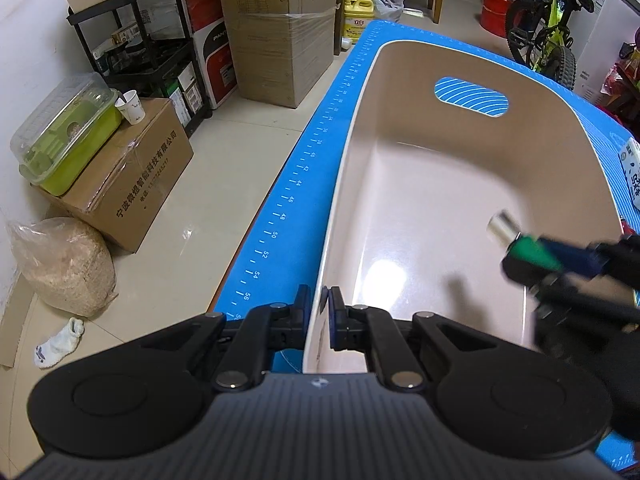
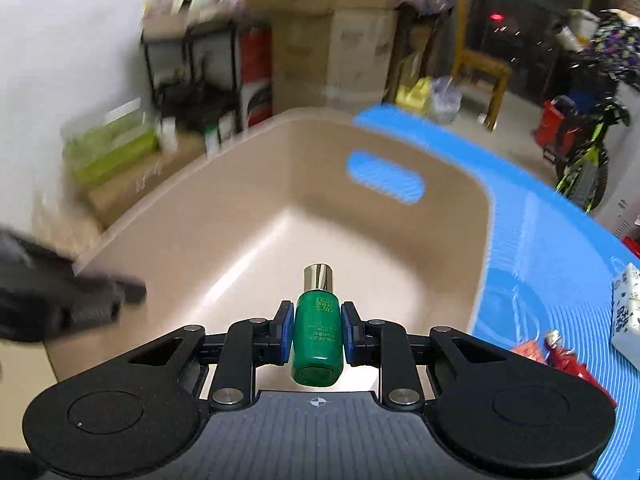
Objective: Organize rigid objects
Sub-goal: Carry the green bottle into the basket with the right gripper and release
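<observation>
A beige plastic basin (image 1: 460,184) with a handle slot stands on the blue mat (image 1: 304,168). My left gripper (image 1: 319,312) is shut on the basin's near left rim, one pad outside the wall and one inside. My right gripper (image 2: 316,328) is shut on a small green bottle (image 2: 318,340) with a silver cap, which points forward over the basin (image 2: 280,208). In the left wrist view that bottle (image 1: 528,248) and the right gripper (image 1: 560,264) hang blurred above the basin's right side. The basin's floor is bare.
A white printed carton (image 2: 626,320) and a red packet (image 2: 560,356) lie on the mat (image 2: 540,240) right of the basin. Beyond the table's left edge are cardboard boxes (image 1: 132,172), a black shelf, a green lidded box and a sack. A bicycle (image 1: 548,32) stands at the back right.
</observation>
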`<state>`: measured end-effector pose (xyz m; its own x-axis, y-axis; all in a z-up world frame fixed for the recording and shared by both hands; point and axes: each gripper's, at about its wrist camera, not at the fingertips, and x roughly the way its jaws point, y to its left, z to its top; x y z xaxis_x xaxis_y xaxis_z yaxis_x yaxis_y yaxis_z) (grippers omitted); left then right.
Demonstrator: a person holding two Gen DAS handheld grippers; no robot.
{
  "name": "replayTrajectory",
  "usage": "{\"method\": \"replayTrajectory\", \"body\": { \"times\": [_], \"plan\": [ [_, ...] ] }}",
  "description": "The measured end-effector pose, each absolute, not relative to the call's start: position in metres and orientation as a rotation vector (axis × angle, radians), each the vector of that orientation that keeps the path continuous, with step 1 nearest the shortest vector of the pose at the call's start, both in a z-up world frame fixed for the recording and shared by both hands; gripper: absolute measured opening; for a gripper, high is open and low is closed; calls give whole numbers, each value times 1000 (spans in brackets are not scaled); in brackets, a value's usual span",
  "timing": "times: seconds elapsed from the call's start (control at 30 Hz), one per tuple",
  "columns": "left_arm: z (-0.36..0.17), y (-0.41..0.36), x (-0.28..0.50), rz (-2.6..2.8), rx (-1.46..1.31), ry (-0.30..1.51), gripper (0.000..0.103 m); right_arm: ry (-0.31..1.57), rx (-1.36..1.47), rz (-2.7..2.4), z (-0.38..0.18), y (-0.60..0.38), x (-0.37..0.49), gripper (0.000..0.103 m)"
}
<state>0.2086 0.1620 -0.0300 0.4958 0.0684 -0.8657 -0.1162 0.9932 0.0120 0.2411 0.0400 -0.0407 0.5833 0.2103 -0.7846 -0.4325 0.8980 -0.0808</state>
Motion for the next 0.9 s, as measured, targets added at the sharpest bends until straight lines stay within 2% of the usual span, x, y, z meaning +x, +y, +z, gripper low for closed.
{"method": "replayTrajectory", "body": {
  "times": [0.23,0.3,0.43,0.7,0.9],
  "plan": [
    [-31,161,209,114,-51,1044,10,915,-315,359,-53,50,237,34],
    [-32,161,208,114,-54,1046,10,903,-293,363,-49,47,234,42],
    [-30,160,207,114,-51,1044,10,833,-256,361,-27,31,222,66],
    [-29,159,206,118,-51,1044,11,697,-157,311,30,-25,206,74],
    [-29,160,206,118,-50,1044,11,695,-109,204,34,-87,208,77]
  ]
}}
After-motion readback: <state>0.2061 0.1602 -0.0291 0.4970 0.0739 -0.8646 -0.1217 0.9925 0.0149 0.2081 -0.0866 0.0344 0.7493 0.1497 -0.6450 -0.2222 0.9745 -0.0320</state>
